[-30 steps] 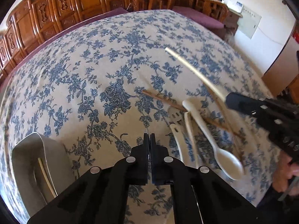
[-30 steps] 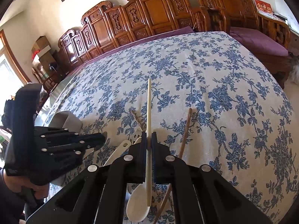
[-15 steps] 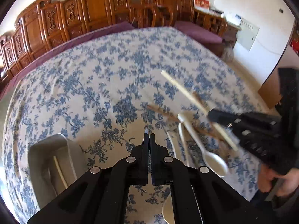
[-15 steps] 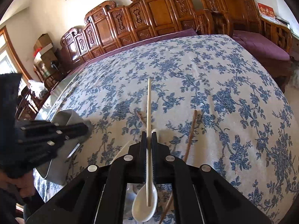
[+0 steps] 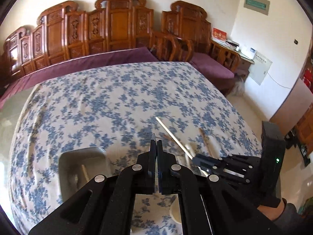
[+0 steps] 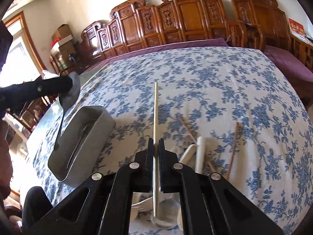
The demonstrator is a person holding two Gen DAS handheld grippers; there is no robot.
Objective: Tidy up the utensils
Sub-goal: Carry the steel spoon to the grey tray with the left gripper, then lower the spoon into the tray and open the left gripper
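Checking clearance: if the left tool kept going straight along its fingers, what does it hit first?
Probably bare floral tablecloth. The left tool points between the grey tray and the pale chopstick; depth is unclear.

left tongs (image 5: 156,145): jaws pressed together, nothing between them, angled downward.
right tongs (image 6: 156,146): jaws clamped on a pale chopstick (image 6: 155,117), angled downward.
right hand (image 5: 273,211): bare wrist under the tongs' black body, dark sleeve at the cuff.
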